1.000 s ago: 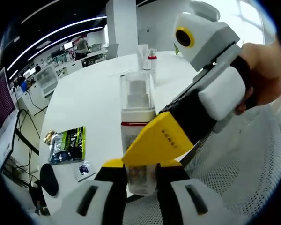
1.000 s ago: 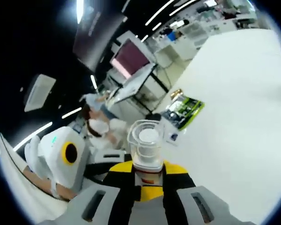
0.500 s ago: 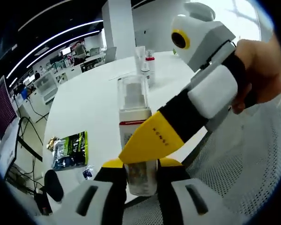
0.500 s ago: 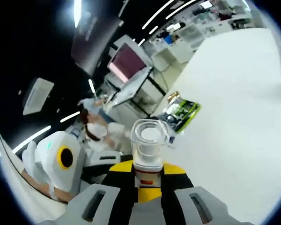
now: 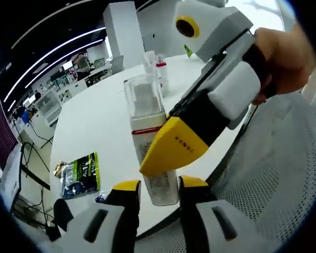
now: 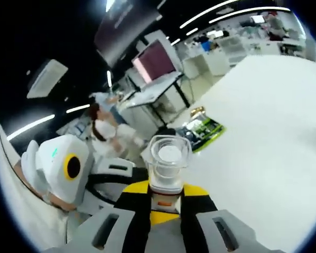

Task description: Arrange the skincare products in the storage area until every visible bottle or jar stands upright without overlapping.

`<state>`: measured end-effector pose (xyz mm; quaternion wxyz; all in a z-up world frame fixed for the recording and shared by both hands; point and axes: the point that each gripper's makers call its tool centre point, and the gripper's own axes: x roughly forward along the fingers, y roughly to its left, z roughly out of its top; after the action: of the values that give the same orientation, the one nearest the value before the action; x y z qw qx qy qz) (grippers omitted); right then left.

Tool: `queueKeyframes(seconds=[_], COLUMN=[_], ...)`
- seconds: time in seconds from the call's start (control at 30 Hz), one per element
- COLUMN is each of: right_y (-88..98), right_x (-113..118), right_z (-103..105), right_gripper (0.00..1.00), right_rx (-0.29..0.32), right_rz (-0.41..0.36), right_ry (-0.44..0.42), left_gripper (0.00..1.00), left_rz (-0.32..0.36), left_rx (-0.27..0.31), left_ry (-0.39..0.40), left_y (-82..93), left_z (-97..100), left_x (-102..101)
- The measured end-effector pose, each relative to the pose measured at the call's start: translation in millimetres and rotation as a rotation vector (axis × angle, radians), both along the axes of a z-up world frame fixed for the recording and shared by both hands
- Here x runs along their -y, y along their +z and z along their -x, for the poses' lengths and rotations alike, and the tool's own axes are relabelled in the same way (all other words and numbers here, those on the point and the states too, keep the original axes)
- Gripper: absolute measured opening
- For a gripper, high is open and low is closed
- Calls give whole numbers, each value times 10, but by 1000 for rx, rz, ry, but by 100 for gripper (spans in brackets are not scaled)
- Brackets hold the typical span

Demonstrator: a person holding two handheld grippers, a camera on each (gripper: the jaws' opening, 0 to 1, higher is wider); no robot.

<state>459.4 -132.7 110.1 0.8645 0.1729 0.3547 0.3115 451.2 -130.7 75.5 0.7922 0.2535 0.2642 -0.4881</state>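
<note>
A white pump bottle [image 5: 147, 126] with a clear cap and a red band is held tilted over the edge of the white round table [image 5: 100, 116]. My right gripper [image 5: 174, 150] reaches in from the right and is shut on the bottle's middle. My left gripper [image 5: 159, 184] sits at the bottle's base, open, with a small gap between its left jaw and the bottle. In the right gripper view the bottle's clear cap [image 6: 168, 157] rises between my right gripper [image 6: 166, 199] jaws. Two more bottles [image 5: 157, 71] stand upright at the table's far side.
A green packet [image 5: 80, 174] lies near the table's near edge, also the green packet [image 6: 203, 129] in the right gripper view. A white mesh chair [image 5: 274, 184] is below right. A person [image 6: 108, 134] sits by desks and a monitor [image 6: 155, 60].
The bottle has tipped to the left and risen a little in the left gripper view. My left gripper's jaws have parted slightly from its base. My right gripper keeps hold of it.
</note>
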Motion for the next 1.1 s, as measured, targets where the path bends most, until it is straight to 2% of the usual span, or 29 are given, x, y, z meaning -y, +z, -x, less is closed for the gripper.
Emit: queueKeyframes(seconds=[0.07,0.13,0.23,0.53,0.67,0.9,1.1], right_y=[-13,-61,-86,-186,-235,-331,-382], right_x=[81,245,363,822,1067,1673,2026], right_z=[-12,-65,-55,-94,-130,-182,-194], right_gripper=[18,17,16,16,16,17,16], right_rx=[2,24,21,27,43,55,57], right_rz=[9,76,89,148,213,328,381], right_ry=[-15,-54,-43,-133,-166,-259,-320], left_gripper=[27,30,28,28,28,31,30], left_rz=[-3,-15,-39,-47,-48,-53,-61], left_rx=[3,6,7,5,5,-3,-9], left_ry=[-2,-6,-4,-11,-11,-9,-9], left_y=[-3,-18,-47,-60,-63,-80,-96], left_z=[-1,-5,-12,-2,-3,-3,1], left_x=[1,-7,-29,-33,-34,-35,-44])
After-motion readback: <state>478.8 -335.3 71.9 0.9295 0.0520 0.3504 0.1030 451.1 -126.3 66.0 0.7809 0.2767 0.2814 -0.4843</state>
